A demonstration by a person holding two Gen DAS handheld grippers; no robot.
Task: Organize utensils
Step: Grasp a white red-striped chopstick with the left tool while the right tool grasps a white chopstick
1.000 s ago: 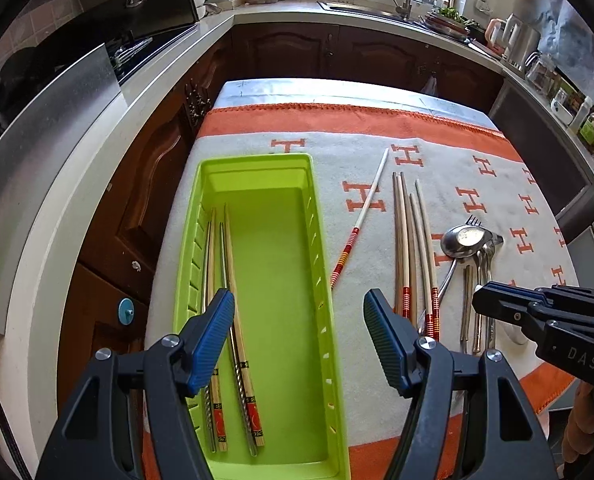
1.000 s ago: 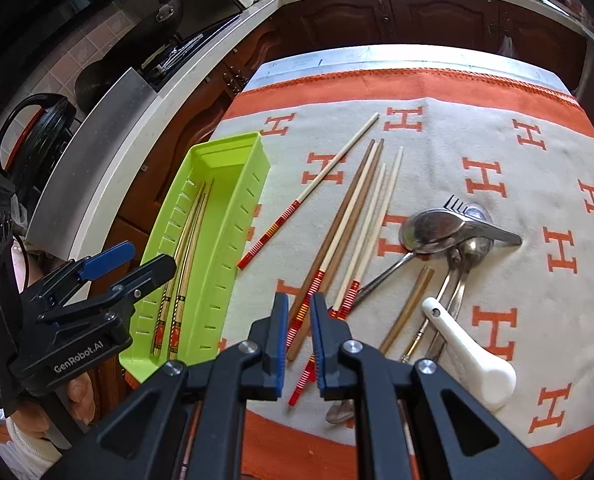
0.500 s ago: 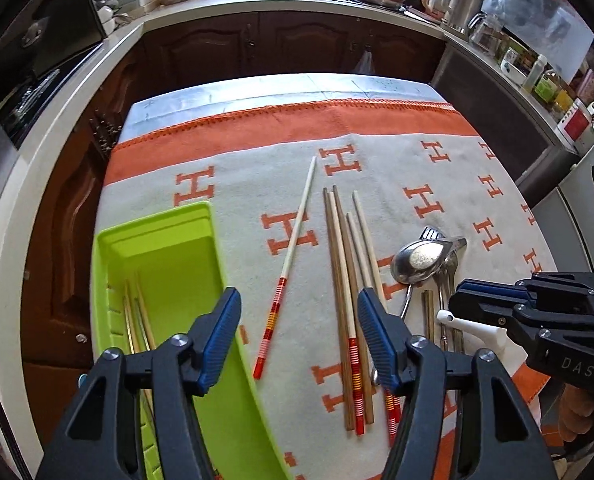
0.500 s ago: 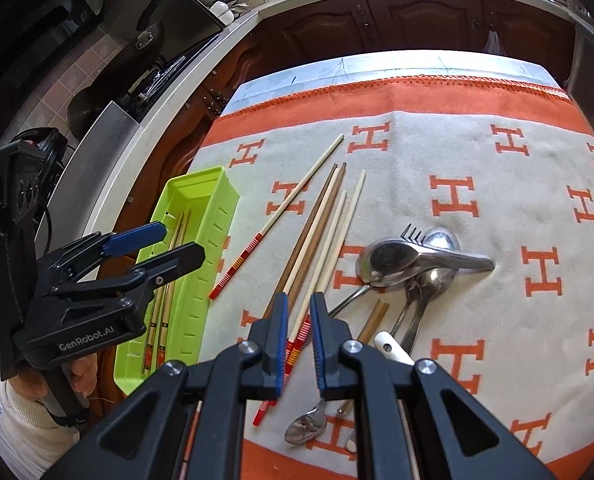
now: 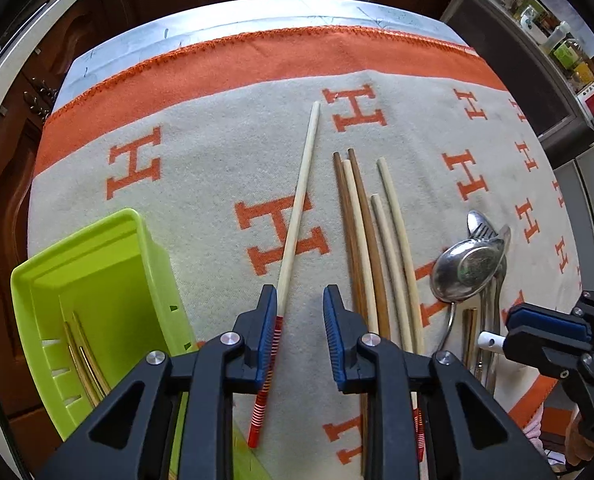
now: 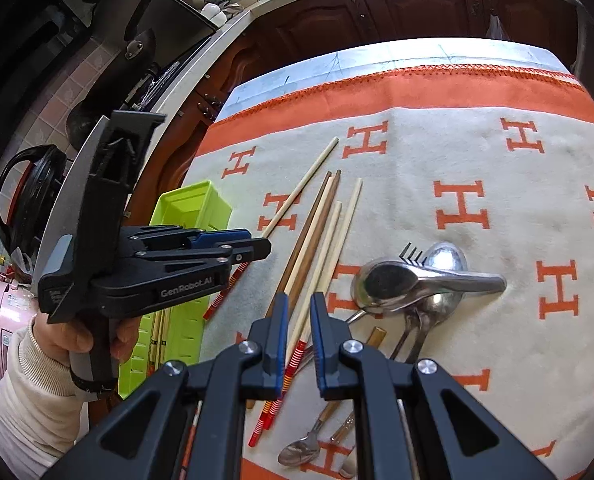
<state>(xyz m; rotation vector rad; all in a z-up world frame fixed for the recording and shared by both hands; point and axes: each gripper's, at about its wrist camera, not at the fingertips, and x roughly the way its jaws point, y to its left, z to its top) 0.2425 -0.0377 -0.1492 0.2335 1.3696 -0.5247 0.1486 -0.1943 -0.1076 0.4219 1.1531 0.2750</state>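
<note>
Left gripper (image 5: 300, 314) over lone pale chopstick (image 5: 297, 216), jaws just closing, not yet clamped; aimed for green tray (image 5: 137, 240), near left. Right gripper (image 6: 297, 322) nearly together, empty.

We see the left gripper (image 5: 300, 322) leave the green tray (image 5: 97, 280), where it hung a second ago, and come down over the blanket (image 5: 217, 152). The tray now sits out at eight o'clock in the left wrist view. Its jaws have just been closing, and the lone red-banded chopstick (image 5: 297, 216) now lies between them, close against the left pad; the right pad stands clear of it. In the right wrist view the left gripper (image 6: 253, 246) has climbed from eight o'clock towards nine, and the spoons (image 6: 389, 280) have slid lower.
</note>
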